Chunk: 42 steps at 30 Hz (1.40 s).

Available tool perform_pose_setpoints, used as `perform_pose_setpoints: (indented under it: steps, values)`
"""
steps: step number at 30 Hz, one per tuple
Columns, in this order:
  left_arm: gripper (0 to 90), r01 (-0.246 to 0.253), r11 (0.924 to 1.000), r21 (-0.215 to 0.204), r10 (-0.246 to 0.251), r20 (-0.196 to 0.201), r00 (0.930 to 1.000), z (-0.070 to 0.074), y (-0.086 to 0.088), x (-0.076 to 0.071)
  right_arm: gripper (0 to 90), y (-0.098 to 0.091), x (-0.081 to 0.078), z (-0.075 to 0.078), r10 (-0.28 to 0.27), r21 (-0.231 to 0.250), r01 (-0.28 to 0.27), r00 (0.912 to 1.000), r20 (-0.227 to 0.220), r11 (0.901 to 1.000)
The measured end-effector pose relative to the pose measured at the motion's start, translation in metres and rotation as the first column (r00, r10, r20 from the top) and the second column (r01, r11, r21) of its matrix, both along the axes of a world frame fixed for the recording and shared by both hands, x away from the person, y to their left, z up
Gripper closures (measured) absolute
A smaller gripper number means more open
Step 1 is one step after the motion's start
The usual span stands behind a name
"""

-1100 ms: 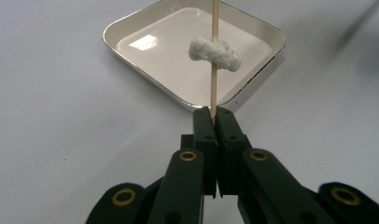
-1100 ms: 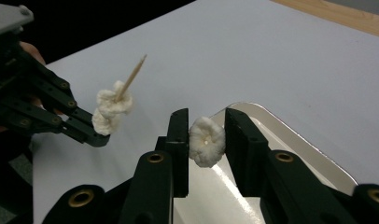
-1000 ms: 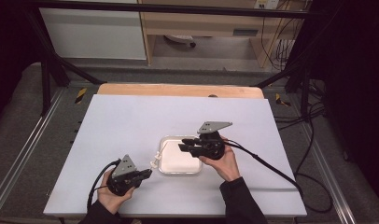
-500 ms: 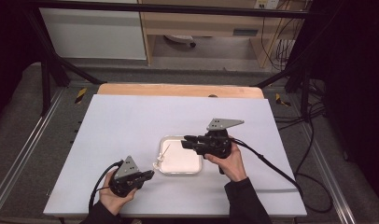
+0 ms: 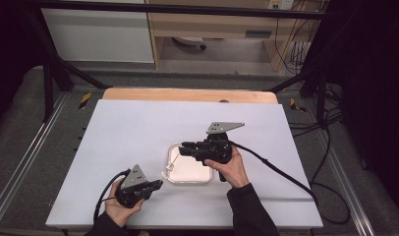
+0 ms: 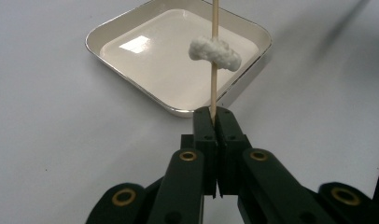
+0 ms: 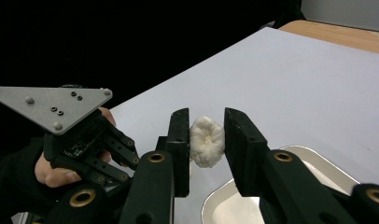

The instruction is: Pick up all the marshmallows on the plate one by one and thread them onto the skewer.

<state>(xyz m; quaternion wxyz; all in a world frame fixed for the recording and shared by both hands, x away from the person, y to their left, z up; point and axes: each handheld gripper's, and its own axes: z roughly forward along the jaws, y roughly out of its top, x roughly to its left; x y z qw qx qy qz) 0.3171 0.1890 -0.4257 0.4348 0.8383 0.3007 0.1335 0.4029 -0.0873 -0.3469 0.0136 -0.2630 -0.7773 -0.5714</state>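
My left gripper (image 5: 159, 184) (image 6: 214, 114) is shut on the lower end of a thin wooden skewer (image 6: 214, 88). The skewer (image 5: 171, 161) slants up over the left rim of a white square tray (image 5: 193, 172) (image 6: 145, 56). A white puffy piece (image 6: 214, 52) (image 5: 167, 170) is threaded on it. Above the tray, my right gripper (image 5: 182, 147) (image 7: 206, 135) points left, shut on a second white puffy piece (image 7: 207, 141). The tray's rim (image 7: 211, 201) lies just below those jaws.
The tray sits near the front middle of a white tabletop (image 5: 138, 128) with a wooden strip (image 5: 187, 95) along its far edge. The left hand and its grey plate (image 7: 52, 107) lie beyond my right jaws. Cables trail from both grippers.
My right gripper has risen slightly over the tray with the white piece still between its jaws. The left gripper and skewer have stayed where they were.
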Motion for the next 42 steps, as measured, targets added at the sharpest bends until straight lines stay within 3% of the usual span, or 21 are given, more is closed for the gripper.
perform_pose_setpoints:
  steps: [19, 42]
  values:
    - [88.6, -0.011, 0.9999, -0.003, 0.011, 0.000, 0.9999, -0.001, 0.000, 0.000, 74.0, 0.010, 0.004, -0.013, 0.020, 0.027, -0.019, 0.9979, -0.062, 0.9995]
    - [88.8, -0.017, 0.9999, -0.003, 0.017, -0.010, 0.9998, -0.005, -0.002, -0.001, 77.4, 0.017, -0.007, -0.030, 0.026, 0.070, -0.021, 0.9967, -0.077, 0.9973]
